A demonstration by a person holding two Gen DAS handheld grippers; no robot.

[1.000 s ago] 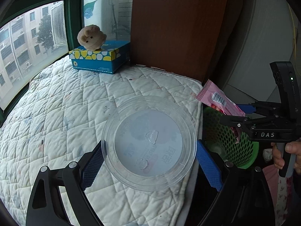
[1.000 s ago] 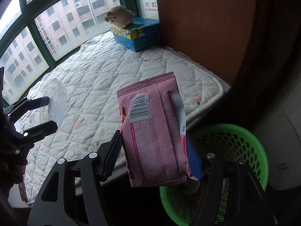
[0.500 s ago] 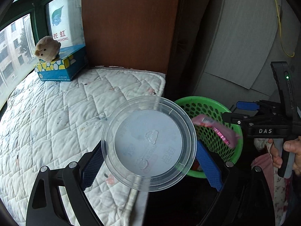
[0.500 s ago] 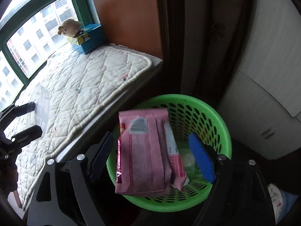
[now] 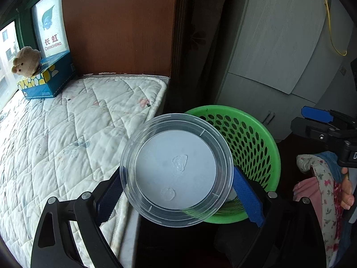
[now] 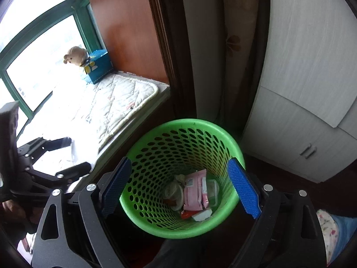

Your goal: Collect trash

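1. Left wrist view: the left tongs [image 5: 177, 193] grip a round clear plastic lid [image 5: 176, 171] by its two edges, the blue pads pressed against its rim.
2. That lid hangs in the air over the near-left rim of the green perforated plastic basket [image 5: 250, 138], overlapping it in this view and not touching it as far as can be told.
3. Left of the basket lies a white quilted mattress pad [image 5: 67, 134] on the window ledge; at the far end from the basket sits a blue and yellow tissue box [image 5: 48, 79] with a small beige plush toy [image 5: 26, 61] on top.
4. Right of the basket, the right tongs [image 5: 321, 120] show at the frame edge.
5. Right wrist view: the right tongs [image 6: 179, 188] are spread wide with nothing between the pads, poised above the basket [image 6: 156, 149].
6. Inside the basket, at the bottom, lies a pink snack wrapper with a barcode [image 6: 194, 192], resting among a clear plastic cup [image 6: 173, 191], a small clear container [image 6: 212, 189] and other scraps.
7. Left of the basket, the left tongs [image 6: 64, 154] appear against bright window glare, and the lid is washed out there.
8. Behind the basket stand a dark brown curtain [image 6: 178, 44] and a grey-white cabinet [image 6: 301, 89].
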